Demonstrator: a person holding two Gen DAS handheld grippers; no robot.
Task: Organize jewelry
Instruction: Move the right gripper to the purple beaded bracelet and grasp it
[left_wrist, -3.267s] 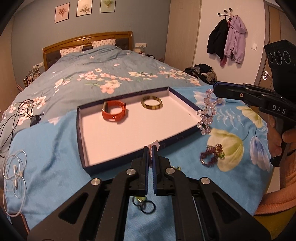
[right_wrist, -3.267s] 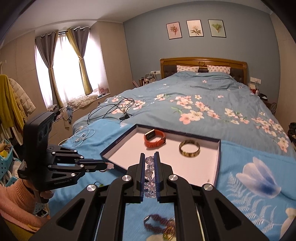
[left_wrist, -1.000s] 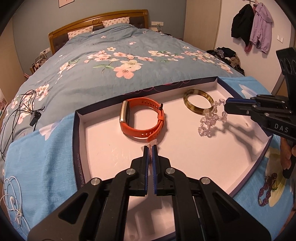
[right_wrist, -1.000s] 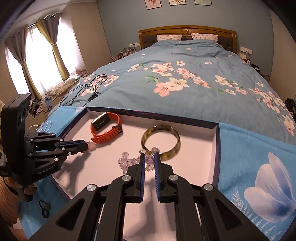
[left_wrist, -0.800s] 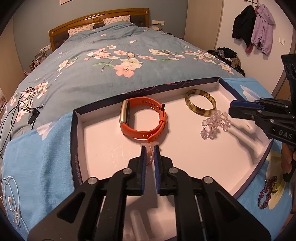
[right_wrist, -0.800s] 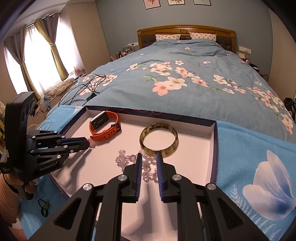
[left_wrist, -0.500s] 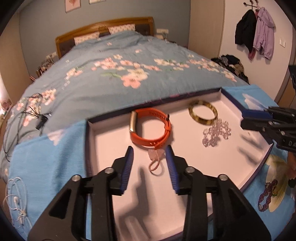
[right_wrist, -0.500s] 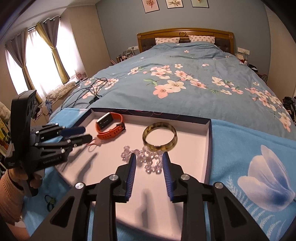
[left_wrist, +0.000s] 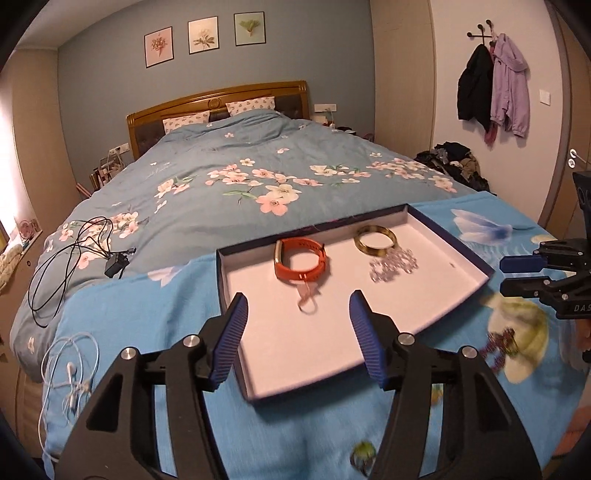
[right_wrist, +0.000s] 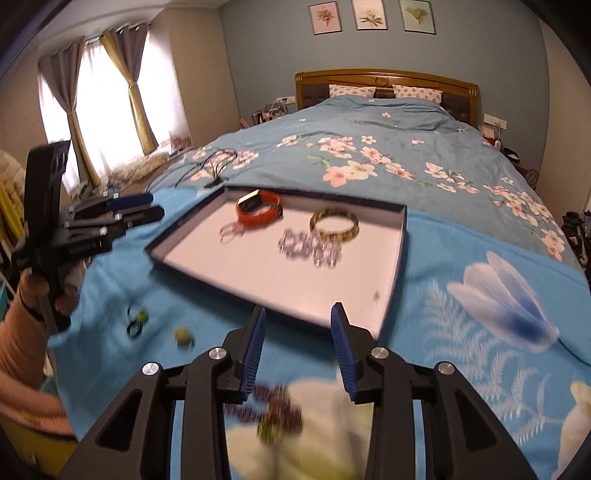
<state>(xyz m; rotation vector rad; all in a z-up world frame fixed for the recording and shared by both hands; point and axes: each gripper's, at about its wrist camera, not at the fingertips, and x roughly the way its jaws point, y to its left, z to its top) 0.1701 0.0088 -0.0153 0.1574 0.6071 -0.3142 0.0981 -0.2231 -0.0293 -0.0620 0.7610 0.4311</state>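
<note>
We have four pieces lying in the tray (left_wrist: 476, 266) on the bed: the orange watch band (left_wrist: 300, 260), the brown bangle (left_wrist: 375, 240), the clear bead bracelet (left_wrist: 393, 264) just in front of the bangle, and a small pink loop (left_wrist: 307, 300) touching the near side of the watch band. Our left gripper (left_wrist: 297, 336) hangs over the near edge of the tray with its jaws opening and nothing between them; our right gripper (right_wrist: 297, 350) is likewise opening and empty, poised off the tray's near corner above the blue blanket (right_wrist: 461, 258). So we judge the job partly done. Left on the blanket are a dark purple bead bracelet (right_wrist: 271, 404) just under our right gripper, a small black ring with something green on it (right_wrist: 136, 320), and a little yellowish piece (right_wrist: 184, 335) beside it; motion blur keeps us from saying more about those. We reckon these three remain to go into the tray, with the purple bracelet the nearest for our right hand.
</note>
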